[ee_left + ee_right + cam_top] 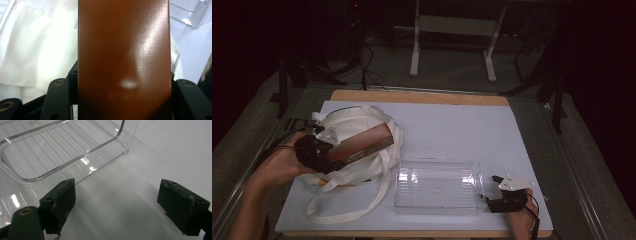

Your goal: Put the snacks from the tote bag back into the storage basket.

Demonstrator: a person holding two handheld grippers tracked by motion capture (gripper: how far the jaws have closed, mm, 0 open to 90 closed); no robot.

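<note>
The brown box (pixel 362 146) is pinched by one end in the left gripper (pixel 323 159) above the white bag (pixel 357 125), so it could be levered loose, while the right gripper (pixel 116 202) is held spread, empty, beside the clear tray (pixel 437 184).

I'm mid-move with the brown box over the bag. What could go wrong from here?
1. The left gripper is shut on only one end of the long glossy brown box; it could tilt or slip.
2. The white cloth tote bag's straps could snag.
3. The clear ribbed plastic tray stands unheld; the open right gripper sits beside it.
</note>
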